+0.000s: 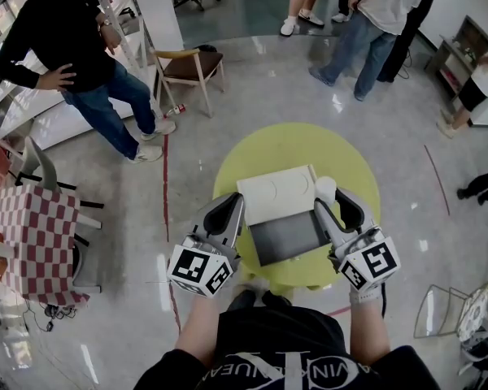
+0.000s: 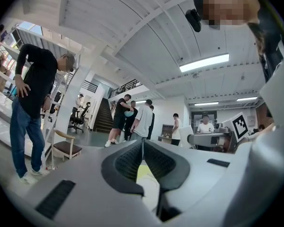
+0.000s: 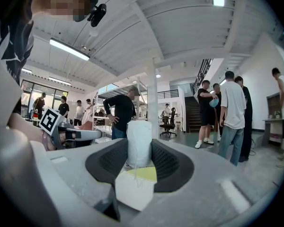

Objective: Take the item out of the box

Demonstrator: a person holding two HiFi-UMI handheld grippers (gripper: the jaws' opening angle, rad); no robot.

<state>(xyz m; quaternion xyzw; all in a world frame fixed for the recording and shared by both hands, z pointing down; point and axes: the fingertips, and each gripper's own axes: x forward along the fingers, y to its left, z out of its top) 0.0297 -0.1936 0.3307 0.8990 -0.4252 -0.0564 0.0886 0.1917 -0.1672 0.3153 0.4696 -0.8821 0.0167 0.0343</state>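
Observation:
A white box (image 1: 278, 192) lies on the round yellow table (image 1: 354, 169), its lid folded back. A flat grey item (image 1: 289, 236) shows in the near half. My left gripper (image 1: 234, 203) rests along the box's left side; in the left gripper view its jaws (image 2: 143, 146) meet at the tips with nothing seen between them. My right gripper (image 1: 332, 198) lies along the box's right side, open. A white cylinder (image 3: 139, 143) stands upright at its tips and fills the gap; whether it touches the pads I cannot tell. A white box corner (image 3: 132, 189) sits below the jaws.
Several people stand around: one in black (image 1: 73, 63) at the left, others (image 1: 374, 23) at the back right. A wooden chair (image 1: 191, 67) stands behind the table, and a checked cloth (image 1: 37, 238) lies at the left. A wire rack (image 1: 451, 307) sits low at the right.

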